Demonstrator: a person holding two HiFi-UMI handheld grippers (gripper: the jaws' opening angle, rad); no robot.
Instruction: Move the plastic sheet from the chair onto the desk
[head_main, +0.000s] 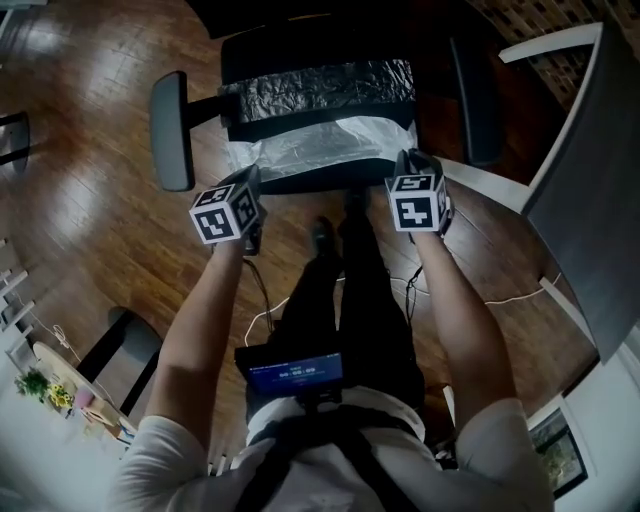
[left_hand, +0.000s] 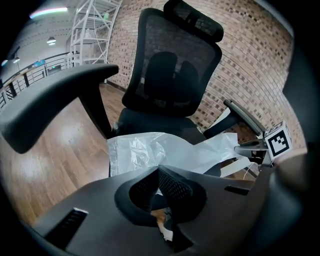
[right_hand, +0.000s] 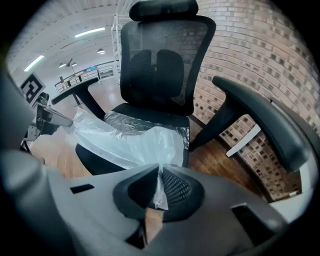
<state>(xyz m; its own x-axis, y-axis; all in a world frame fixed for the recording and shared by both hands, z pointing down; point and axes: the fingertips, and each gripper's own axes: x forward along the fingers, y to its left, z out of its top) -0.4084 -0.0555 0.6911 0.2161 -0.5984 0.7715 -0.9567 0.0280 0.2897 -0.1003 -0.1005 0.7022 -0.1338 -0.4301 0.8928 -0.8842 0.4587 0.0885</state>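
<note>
L gripper (head_main: 251, 178) & R gripper (head_main: 411, 160) both clamped shut on plastic sheet (head_main: 320, 145), near corners, centre frame. Rest still lies on the chair (right_hand: 157, 65) seat. Lift evenly, keep it taut, clear armrests (head_main: 170, 130), then swing to the desk (head_main: 585, 190), probably far right.

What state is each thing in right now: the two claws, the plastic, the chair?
left gripper: shut on the plastic sheet.
right gripper: shut on the same sheet.
plastic sheet: front edge pinched up, the rest lying on the seat.
office chair: upright, seat partly covered.
</note>
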